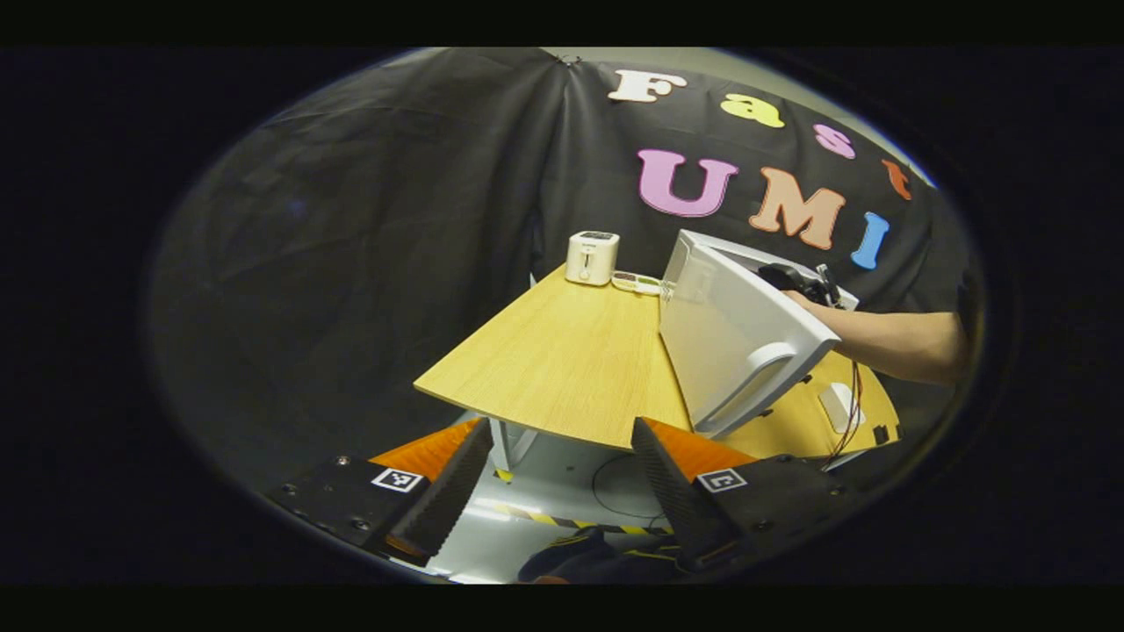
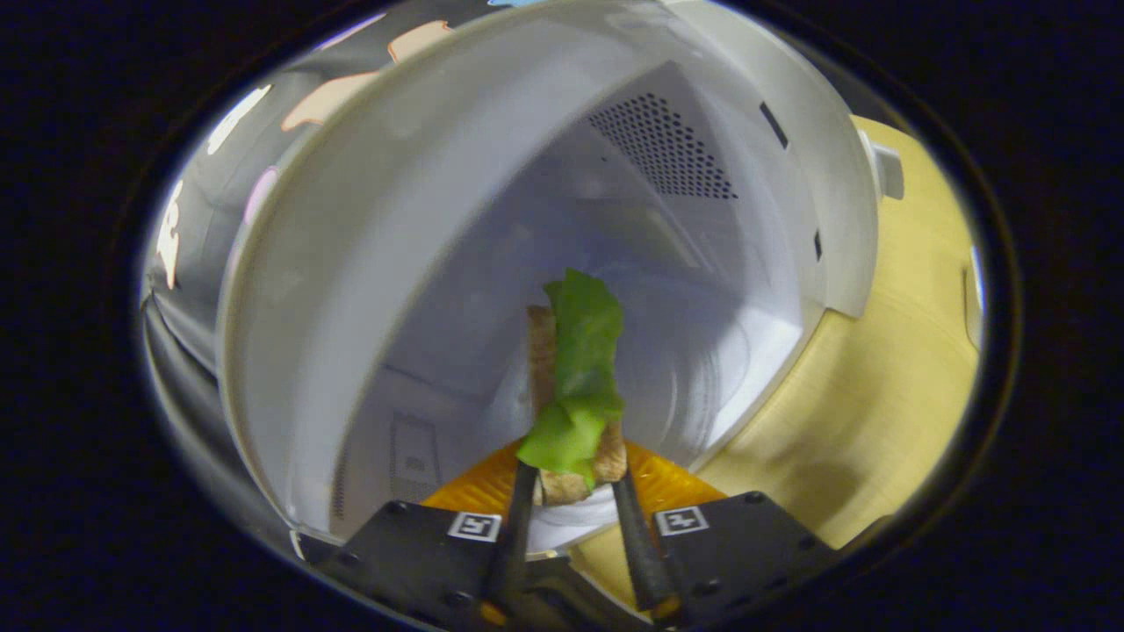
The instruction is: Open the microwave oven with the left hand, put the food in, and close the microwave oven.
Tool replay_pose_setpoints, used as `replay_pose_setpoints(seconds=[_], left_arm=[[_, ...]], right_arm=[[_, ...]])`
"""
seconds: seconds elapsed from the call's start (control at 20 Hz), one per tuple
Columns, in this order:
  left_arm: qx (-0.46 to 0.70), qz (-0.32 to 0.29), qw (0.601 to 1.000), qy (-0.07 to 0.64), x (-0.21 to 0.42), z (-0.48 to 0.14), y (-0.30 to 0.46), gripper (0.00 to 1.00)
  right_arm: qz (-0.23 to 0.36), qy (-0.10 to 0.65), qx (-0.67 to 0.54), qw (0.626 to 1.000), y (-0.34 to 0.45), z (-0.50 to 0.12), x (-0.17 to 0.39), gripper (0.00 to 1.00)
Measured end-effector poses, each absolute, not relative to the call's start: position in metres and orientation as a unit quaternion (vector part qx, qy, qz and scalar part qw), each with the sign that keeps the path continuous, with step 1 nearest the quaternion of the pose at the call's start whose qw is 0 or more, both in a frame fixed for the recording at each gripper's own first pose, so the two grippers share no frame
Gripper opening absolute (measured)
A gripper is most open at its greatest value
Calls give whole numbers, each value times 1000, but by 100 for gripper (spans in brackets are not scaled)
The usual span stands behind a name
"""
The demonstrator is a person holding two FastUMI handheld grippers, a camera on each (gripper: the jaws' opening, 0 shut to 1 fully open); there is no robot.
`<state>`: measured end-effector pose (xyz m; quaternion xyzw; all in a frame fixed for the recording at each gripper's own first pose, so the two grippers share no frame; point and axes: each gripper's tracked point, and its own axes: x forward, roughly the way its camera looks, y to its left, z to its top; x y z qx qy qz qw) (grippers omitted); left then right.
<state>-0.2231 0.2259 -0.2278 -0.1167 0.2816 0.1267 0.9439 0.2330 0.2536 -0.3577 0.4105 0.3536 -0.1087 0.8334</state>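
In the right gripper view, the food [image 2: 575, 386], a rough brown bread slice faced with a smooth green leaf, is pinched at its lower end between the jaws of the right gripper [image 2: 571, 500]. Its long axis is pointed forward into the smooth white cavity of the microwave oven [image 2: 369, 263]. In the left gripper view, the jaws of the left gripper [image 1: 562, 483] are held spread and empty before the wood-grain worktop [image 1: 562, 369], where the door [image 1: 729, 333] is seen swung open.

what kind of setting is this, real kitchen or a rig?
Likely a staged recording booth, not a real kitchen: a black cloth wall behind a lone wooden table, with a microwave, door open, and a small toaster on it. The right hand-held gripper holds food at the cavity.
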Motion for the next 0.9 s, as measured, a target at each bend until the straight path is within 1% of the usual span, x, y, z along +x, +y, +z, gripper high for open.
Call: replay_pose_setpoints(seconds=[0.05,0.1,0.15,0.2,0.3,0.35,0.45,0.5,0.75,0.8,0.9], left_arm=[[-117,124,945,281,-219,-227,225,97],[-117,120,945,279,-214,-227,223,97],[-115,116,946,280,-211,-226,222,97],[-114,112,946,280,-208,-227,220,97],[-116,105,947,279,-200,-228,218,97],[-117,105,947,279,-198,-228,218,97],[-119,103,948,277,-194,-229,217,97],[-119,103,948,276,-192,-228,216,97],[-113,94,951,271,-187,-226,215,98],[-112,93,952,270,-186,-226,214,98],[-110,93,953,266,-186,-223,214,97]], right_arm=[[-108,368,399,833,251,-364,226,63],[-103,362,395,838,250,-365,229,76],[-101,360,385,844,248,-364,230,79],[-104,361,377,847,244,-365,230,87],[-106,365,378,844,242,-363,228,87],[-109,367,375,844,240,-363,226,92],[-112,364,367,849,236,-360,224,92],[-112,367,362,850,234,-359,219,87],[-103,373,345,855,231,-363,212,88],[-103,373,344,856,230,-362,212,98],[-102,367,345,858,228,-357,212,98]])
